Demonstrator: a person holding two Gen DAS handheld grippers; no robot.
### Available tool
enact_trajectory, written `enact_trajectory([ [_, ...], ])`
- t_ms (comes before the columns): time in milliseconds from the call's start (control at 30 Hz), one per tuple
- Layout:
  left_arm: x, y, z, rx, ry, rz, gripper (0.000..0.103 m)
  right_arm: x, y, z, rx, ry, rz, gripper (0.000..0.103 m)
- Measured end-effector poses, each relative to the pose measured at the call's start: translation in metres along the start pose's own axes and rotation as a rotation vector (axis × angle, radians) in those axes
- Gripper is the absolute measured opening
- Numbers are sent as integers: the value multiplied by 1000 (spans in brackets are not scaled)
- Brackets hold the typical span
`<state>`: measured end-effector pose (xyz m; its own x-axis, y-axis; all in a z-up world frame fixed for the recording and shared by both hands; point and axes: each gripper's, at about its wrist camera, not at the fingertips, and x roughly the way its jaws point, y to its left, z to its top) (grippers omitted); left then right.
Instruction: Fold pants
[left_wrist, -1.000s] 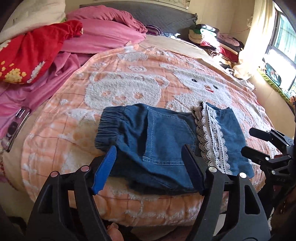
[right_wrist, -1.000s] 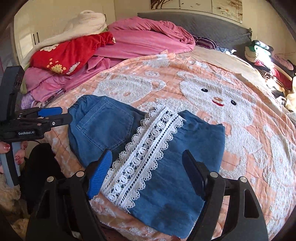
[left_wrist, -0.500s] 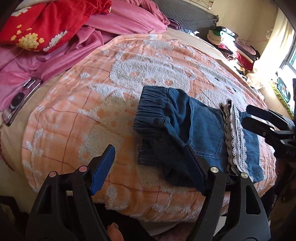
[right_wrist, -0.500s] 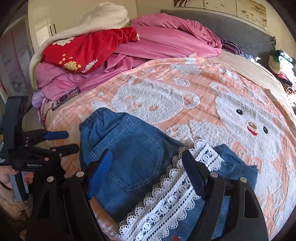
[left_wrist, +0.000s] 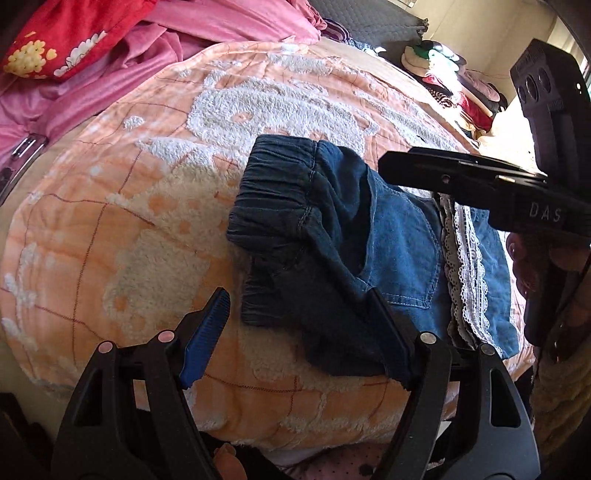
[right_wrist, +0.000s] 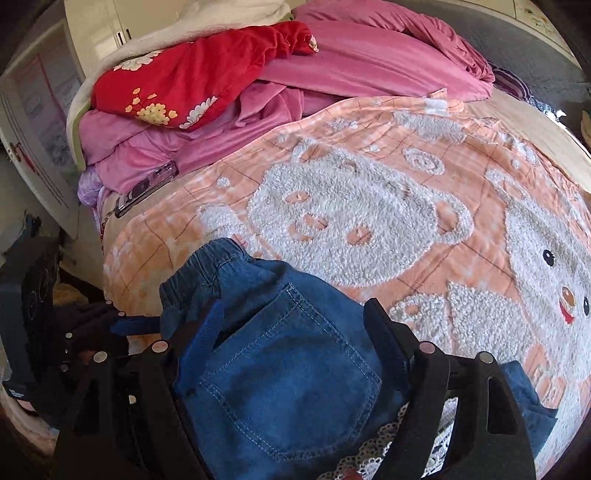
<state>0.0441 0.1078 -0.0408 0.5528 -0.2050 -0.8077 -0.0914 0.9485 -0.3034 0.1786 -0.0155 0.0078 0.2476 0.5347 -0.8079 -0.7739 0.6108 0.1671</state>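
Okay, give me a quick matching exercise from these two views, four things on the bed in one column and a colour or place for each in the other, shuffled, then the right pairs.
Things:
1. pants
2. lace trim
3. phone
4. flowered garment

Descriptions:
A. red, on top of the pink bedding
B. blue denim, lying on the orange bear blanket
C. white, running across the denim
D. dark and flat, at the edge of the pink bedding

Pairs: 1-B, 2-C, 3-D, 4-A
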Motion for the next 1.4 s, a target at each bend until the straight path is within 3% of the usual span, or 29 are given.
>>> enact_trajectory([
  [600, 17, 3, -6, -10, 7, 3, 68, 67, 5, 21, -106, 135, 65, 76],
  [633, 17, 4, -6, -14, 5, 2, 68, 71, 4, 20, -99, 144, 84, 72],
  [667, 17, 5, -6, -20, 1, -1, 67, 73, 3, 18, -90, 152, 118, 56],
  [700, 17, 5, -7, -30, -3, -13, 62, 75, 3, 16, -80, 149, 166, 48],
  [733, 15, 5, -8, -39, -6, -19, 60, 73, 3, 14, -76, 138, 205, 32],
  [767, 13, 6, -8, -48, -13, -25, 59, 70, 5, 13, -80, 122, 221, 28],
  [933, 3, 6, -8, -89, -29, -80, 48, 41, 4, 8, -70, 38, 239, 19],
  [1400, -37, -49, 4, 13, -132, -151, 43, -45, -27, -25, 15, -124, 251, 19],
])
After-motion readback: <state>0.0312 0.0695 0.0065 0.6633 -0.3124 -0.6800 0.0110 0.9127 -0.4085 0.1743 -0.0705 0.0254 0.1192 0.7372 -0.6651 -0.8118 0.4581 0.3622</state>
